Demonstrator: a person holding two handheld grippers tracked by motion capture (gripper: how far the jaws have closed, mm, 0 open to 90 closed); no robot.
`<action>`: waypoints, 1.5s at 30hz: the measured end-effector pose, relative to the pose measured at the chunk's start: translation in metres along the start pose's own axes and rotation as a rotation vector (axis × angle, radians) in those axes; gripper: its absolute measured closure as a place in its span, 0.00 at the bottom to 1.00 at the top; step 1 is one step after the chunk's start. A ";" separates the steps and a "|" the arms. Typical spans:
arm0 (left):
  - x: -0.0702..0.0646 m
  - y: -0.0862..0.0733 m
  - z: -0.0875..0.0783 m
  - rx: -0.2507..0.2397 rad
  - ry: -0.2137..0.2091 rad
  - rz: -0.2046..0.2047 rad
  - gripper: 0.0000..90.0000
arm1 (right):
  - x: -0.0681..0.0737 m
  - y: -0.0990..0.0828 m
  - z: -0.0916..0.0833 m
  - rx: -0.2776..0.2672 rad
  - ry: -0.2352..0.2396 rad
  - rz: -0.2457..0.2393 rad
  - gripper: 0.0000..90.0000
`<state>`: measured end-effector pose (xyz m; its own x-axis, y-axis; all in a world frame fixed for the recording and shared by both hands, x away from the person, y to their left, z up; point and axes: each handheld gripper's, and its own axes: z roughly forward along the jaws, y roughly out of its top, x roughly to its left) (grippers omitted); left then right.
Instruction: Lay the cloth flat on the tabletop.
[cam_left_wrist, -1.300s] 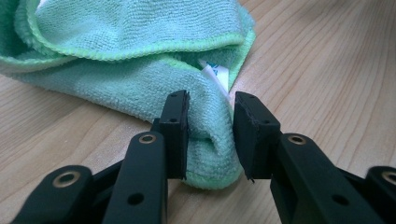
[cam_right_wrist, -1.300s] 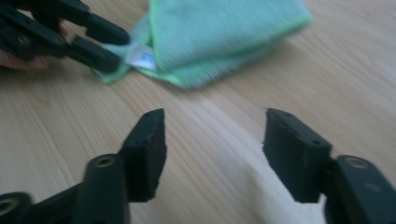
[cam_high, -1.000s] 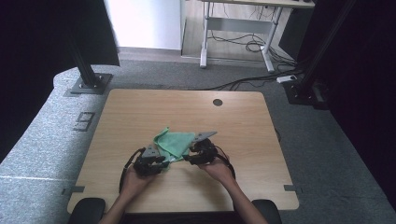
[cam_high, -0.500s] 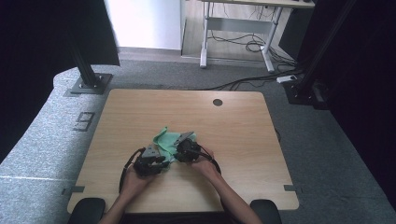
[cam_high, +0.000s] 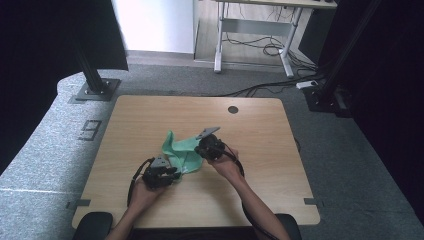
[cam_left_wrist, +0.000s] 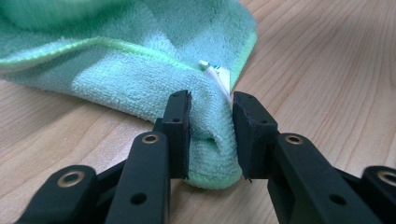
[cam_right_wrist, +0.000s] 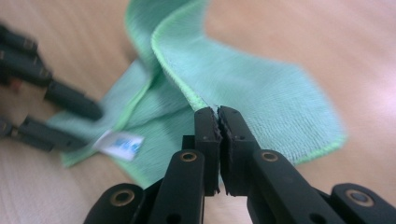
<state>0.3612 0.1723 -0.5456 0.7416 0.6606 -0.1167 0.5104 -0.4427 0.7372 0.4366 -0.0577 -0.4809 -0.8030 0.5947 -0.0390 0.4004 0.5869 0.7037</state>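
Note:
A green microfibre cloth (cam_high: 181, 150) lies crumpled on the wooden table (cam_high: 260, 165) in front of the person. My left gripper (cam_high: 176, 173) is shut on the cloth's near folded corner (cam_left_wrist: 210, 135), beside a white label (cam_left_wrist: 217, 74). My right gripper (cam_high: 200, 149) has just been closing, and its jaws now pinch a hemmed edge of the cloth (cam_right_wrist: 261, 88), held a little off the table. In the right gripper view, the right gripper (cam_right_wrist: 218, 112) has its pads together on that hem. The left gripper's fingers (cam_right_wrist: 70, 100) show blurred at the left, near the label (cam_right_wrist: 119, 142).
A round cable hole (cam_high: 233, 109) sits near the table's far edge. Grey floor mat surrounds the table, with black stand bases (cam_high: 95, 90) at the far corners. A desk frame and cables (cam_high: 260, 45) stand beyond.
The right gripper went in to the cloth, then moved away from the person with an edge of it raised. The cloth is now drawn out between both grippers. The left hand stayed put.

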 end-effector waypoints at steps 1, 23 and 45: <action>0.002 0.000 0.000 -0.003 -0.017 -0.013 0.75 | -0.009 0.006 -0.008 -0.018 -0.016 0.008 0.95; 0.013 -0.001 -0.018 -0.007 -0.048 -0.051 0.62 | -0.077 0.007 -0.003 0.051 -0.137 0.125 0.75; 0.017 0.040 -0.028 -0.071 0.056 0.018 0.42 | -0.038 -0.033 -0.035 -0.043 -0.026 0.130 0.66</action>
<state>0.3820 0.1829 -0.4992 0.7239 0.6866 -0.0676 0.4637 -0.4116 0.7846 0.4388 -0.1186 -0.4777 -0.7341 0.6781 0.0364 0.4804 0.4805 0.7337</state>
